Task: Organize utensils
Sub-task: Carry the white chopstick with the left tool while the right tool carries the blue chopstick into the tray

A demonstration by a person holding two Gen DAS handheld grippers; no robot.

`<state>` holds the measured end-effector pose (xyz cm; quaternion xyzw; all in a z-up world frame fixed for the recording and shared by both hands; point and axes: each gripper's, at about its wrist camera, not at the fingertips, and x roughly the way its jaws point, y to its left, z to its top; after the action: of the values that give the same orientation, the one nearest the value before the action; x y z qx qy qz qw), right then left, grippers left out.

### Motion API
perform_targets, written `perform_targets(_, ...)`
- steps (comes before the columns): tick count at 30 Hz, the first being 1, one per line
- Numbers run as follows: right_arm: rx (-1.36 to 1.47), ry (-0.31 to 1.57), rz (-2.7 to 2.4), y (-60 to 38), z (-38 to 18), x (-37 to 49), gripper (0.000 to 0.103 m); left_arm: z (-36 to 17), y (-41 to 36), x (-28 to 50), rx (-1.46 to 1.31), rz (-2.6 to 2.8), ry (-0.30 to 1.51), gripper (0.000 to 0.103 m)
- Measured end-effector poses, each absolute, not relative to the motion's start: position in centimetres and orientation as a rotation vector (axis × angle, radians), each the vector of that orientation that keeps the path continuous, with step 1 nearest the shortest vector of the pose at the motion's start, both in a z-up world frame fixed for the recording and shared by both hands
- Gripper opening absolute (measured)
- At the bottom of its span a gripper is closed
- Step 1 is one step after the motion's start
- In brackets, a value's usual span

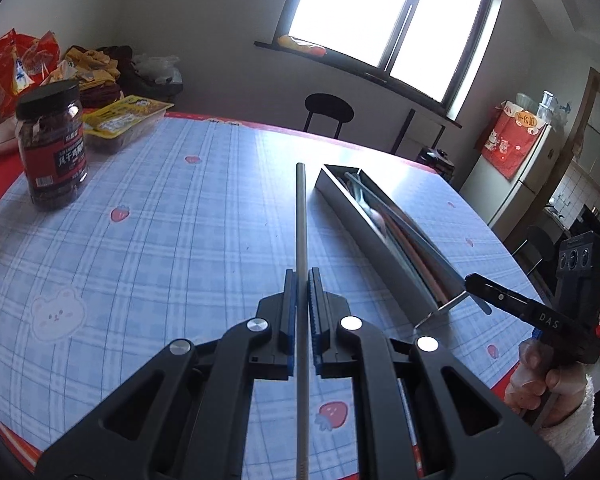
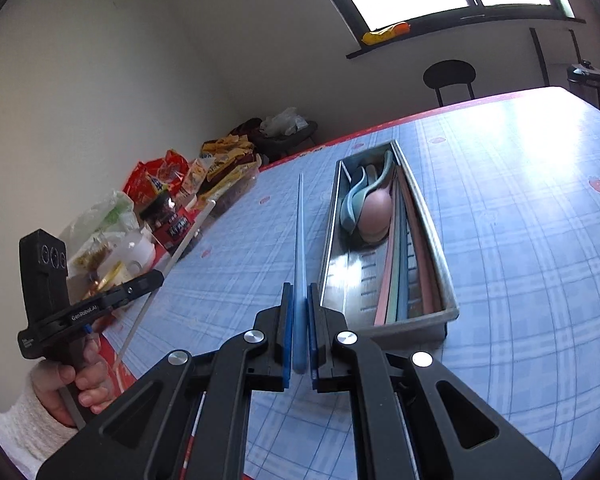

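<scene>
the table (image 1: 160, 208), covered in a blue plaid cloth printed with strawberries, is filling most of both views. toward ten o'clock in the left wrist view a pile of snack bags (image 1: 20, 64) is sitting against the wall beside a dark-lidded jar (image 1: 52, 144). a long metal tray (image 2: 432, 248) is lying on the cloth, running from about five o'clock up toward twelve in the right wrist view; it is holding pink and teal spoons (image 2: 370, 210) at its far end and several coloured chopsticks (image 2: 400, 280) lengthwise along its right compartment.

the left gripper (image 1: 301, 300) is pinching a grey chopstick (image 1: 301, 220) between its blue pads, jaws nearly closed around it, the stick pointing straight to twelve o'clock and lying just left of the tray. the right gripper (image 2: 299, 320) is likewise clamping a pale blue chopstick (image 2: 299, 240), jaws narrowed onto it, the stick aiming at twelve o'clock just left of the tray's near end. in the right wrist view the left gripper is showing at eight o'clock, its grey chopstick slanting up toward the snacks.
</scene>
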<state>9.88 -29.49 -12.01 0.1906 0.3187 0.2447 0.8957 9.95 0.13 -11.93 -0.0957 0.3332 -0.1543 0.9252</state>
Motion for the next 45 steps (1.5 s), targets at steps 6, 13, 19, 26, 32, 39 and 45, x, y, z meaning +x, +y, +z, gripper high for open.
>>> perform_targets(6, 0.372, 0.606, 0.412, -30.9, -10.2, 13.9, 0.007, -9.5, -3.7, 13.1, -0.190, -0.342, 0.647, 0.010)
perform_targets(13, 0.359, 0.611, 0.329, -31.7, -11.8, 16.3, 0.007, -9.6, -7.2, 16.8, -0.251, -0.378, 0.693, 0.010)
perform_targets(19, 0.326, 0.634, 0.266, -31.6, -13.3, 16.1, 0.007, -11.3, -9.1, 19.5, -0.337, -0.402, 0.752, 0.010)
perform_targets(26, 0.293, 0.633, 0.231, -31.5, -13.4, 16.0, 0.007, -12.8, -10.4, 21.2, -0.363, -0.417, 0.794, 0.010)
perform_targets(32, 0.271, 0.660, 0.231, -30.4, -13.9, 16.6, 0.007, -13.7, -10.9, 22.5, -0.429, -0.431, 0.823, 0.010)
perform_targets(39, 0.283, 0.661, 0.238, -30.6, -13.9, 16.8, 0.007, -14.9, -12.1, 24.1, -0.513, -0.433, 0.867, 0.010)
perform_targets(45, 0.296, 0.678, 0.282, -30.6, -14.0, 17.1, 0.008, -15.1, -13.2, 24.8, -0.516, -0.423, 0.869, 0.010)
